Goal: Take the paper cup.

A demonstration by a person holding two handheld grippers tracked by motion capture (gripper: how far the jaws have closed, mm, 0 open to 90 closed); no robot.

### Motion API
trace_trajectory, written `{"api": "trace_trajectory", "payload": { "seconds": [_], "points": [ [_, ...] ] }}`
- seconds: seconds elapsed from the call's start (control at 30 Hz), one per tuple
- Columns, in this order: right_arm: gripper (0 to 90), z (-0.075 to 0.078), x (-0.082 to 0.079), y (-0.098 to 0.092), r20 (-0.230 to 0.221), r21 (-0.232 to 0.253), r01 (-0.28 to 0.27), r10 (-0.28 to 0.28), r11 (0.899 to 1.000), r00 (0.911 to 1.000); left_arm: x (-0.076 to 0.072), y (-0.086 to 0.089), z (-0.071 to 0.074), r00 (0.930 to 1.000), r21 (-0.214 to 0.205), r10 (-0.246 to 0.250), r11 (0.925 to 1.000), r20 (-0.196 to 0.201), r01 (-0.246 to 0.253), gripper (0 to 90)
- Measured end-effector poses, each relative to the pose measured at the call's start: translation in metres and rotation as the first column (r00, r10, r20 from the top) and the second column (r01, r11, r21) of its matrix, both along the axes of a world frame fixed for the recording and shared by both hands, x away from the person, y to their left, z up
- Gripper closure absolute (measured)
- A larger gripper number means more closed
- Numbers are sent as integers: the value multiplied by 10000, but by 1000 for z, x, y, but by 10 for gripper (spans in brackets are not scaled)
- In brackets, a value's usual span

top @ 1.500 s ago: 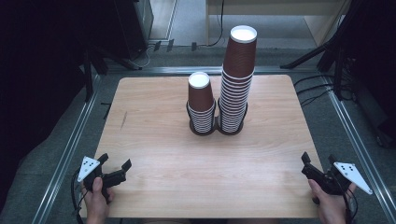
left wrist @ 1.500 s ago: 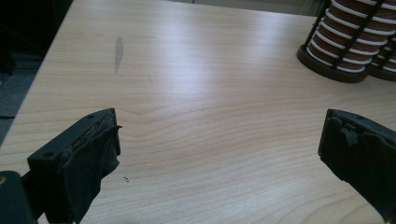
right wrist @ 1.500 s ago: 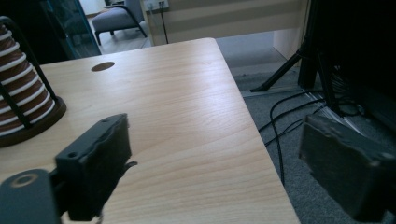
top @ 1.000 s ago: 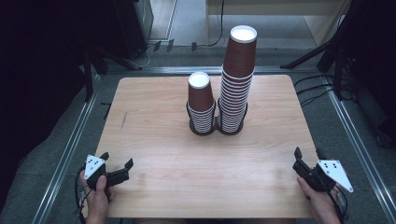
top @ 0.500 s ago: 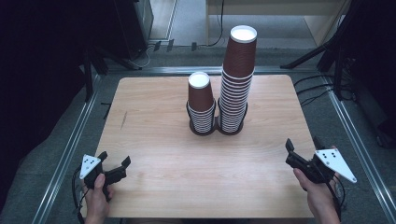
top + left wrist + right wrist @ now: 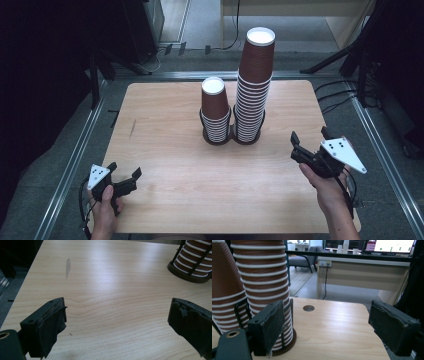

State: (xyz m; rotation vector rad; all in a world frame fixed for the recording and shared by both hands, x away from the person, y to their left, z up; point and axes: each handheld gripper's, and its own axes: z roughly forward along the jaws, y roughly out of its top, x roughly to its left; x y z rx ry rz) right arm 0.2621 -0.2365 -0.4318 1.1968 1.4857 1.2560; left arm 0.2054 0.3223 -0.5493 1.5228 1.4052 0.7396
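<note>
A: Even overhead light falls on the pale wooden tabletop (image 6: 170,115); the surrounding floor sinks into darkness; shadows stay soft.

B: White glare streaks the wood in the left gripper view; the near black padded jaws are blurred.

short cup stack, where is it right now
In the high view the short cup stack stands mid-table toward the far edge, touching the tall cup stack on its right.

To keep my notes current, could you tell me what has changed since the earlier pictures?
The right gripper rose and moved forward toward the tall cup stack, open and empty. The left gripper kept its place, its empty jaws just closing slightly. The tall cup stack and short cup stack stayed put.
</note>
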Motion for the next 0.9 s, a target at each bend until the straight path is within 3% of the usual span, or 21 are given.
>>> {"api": "trace_trajectory", "payload": {
  "seconds": [0.13, 0.33, 0.9],
  "points": [
    [135, 12, 7, 8, 51, 205, -103, 102, 9997, 9999, 0, 0, 0, 10000, 19, 3, 10000, -16, -3, 21],
    [134, 28, 14, 22, 203, 133, -391, 388, 9991, 9990, -1, 0, 0, 10000, -61, 54, 10000, 50, -54, 21],
    [130, 53, 31, 49, 412, 568, -794, 771, 9952, 9962, 0, -1, -1, 10000, 31, -72, 10000, -52, 72, 21]
  ]
}}
